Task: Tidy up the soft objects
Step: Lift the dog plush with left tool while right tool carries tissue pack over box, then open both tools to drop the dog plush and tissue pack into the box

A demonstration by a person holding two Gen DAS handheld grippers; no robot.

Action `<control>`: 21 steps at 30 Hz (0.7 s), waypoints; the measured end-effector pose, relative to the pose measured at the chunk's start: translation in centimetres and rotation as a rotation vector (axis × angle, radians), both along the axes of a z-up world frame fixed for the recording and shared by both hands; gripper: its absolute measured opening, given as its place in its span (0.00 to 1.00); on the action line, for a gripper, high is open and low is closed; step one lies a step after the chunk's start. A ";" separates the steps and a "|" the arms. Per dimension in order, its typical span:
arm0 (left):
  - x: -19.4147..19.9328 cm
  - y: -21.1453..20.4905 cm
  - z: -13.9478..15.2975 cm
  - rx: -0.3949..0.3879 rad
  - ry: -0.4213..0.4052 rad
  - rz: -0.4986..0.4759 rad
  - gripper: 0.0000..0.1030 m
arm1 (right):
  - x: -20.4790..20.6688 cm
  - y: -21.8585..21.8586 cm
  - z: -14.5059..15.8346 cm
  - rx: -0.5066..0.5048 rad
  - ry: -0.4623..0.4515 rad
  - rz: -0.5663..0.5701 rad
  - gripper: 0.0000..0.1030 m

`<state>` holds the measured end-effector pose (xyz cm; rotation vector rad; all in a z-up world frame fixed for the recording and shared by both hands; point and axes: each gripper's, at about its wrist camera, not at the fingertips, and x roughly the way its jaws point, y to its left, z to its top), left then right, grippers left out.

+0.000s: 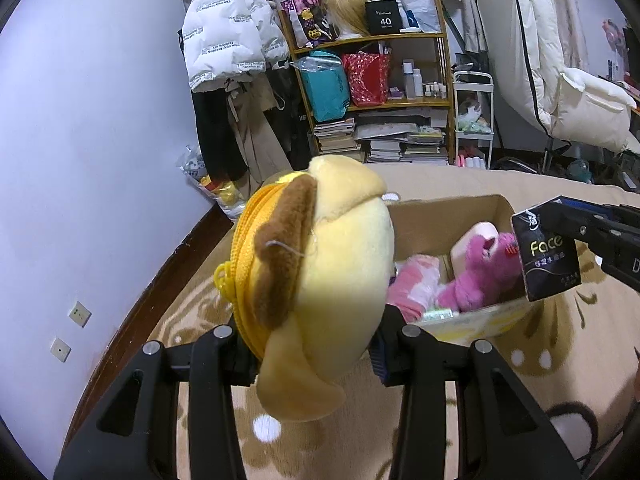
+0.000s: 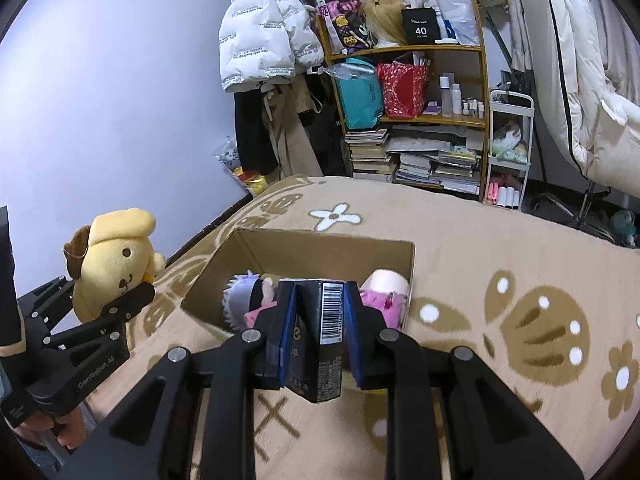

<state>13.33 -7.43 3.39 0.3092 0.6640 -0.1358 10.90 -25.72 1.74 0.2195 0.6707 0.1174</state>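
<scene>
A beige blanket (image 2: 460, 248) with brown and white flower patterns covers the bed, and one open cardboard box (image 2: 320, 250) sits on it. Behind the bed stands one wooden shelf unit (image 2: 412, 50) with three loaded levels, the lowest stacked with books.

Inside the box lie at least three soft things: one pink plush toy (image 1: 486, 276), one pale pink bundle (image 1: 414, 284), and one doll with lavender hair (image 2: 240, 294).

The left gripper (image 1: 316, 344) has its jaws closed partway on one yellow dog plush pouch (image 1: 320, 276), held up to the left of the box; the pouch has a brown ear and a yellow zipper along its edge.

The right gripper (image 2: 320, 334) has its jaws clamped tight on one black tissue pack (image 2: 320, 344), held above the near edge of the box, its barcode facing up.
</scene>
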 end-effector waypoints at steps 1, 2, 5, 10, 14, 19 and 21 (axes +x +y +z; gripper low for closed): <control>0.4 0.0 -0.1 -0.001 0.000 0.000 0.39 | 0.5 0.0 0.0 -0.012 0.002 -0.002 0.23; 0.9 -0.2 -0.2 0.000 -0.001 -0.002 0.39 | 0.9 0.1 0.0 -0.023 0.003 -0.001 0.23; 2.1 -0.5 -0.5 0.000 0.004 -0.010 0.39 | 1.9 0.3 0.0 -0.050 0.001 -0.001 0.23; 4.0 -0.6 -1.2 -0.006 0.018 -0.003 0.39 | 3.8 0.4 -0.4 -0.066 0.013 0.007 0.23; 5.4 -0.3 -1.7 -0.018 0.035 -0.006 0.39 | 4.8 0.9 -1.1 -0.094 0.021 0.013 0.23; 6.2 -0.1 -2.7 -0.054 0.065 -0.015 0.40 | 6.0 1.5 -2.3 -0.131 0.039 0.018 0.23; 6.6 -0.2 -3.2 -0.068 0.083 -0.019 0.40 | 6.4 1.6 -2.8 -0.134 0.050 0.018 0.23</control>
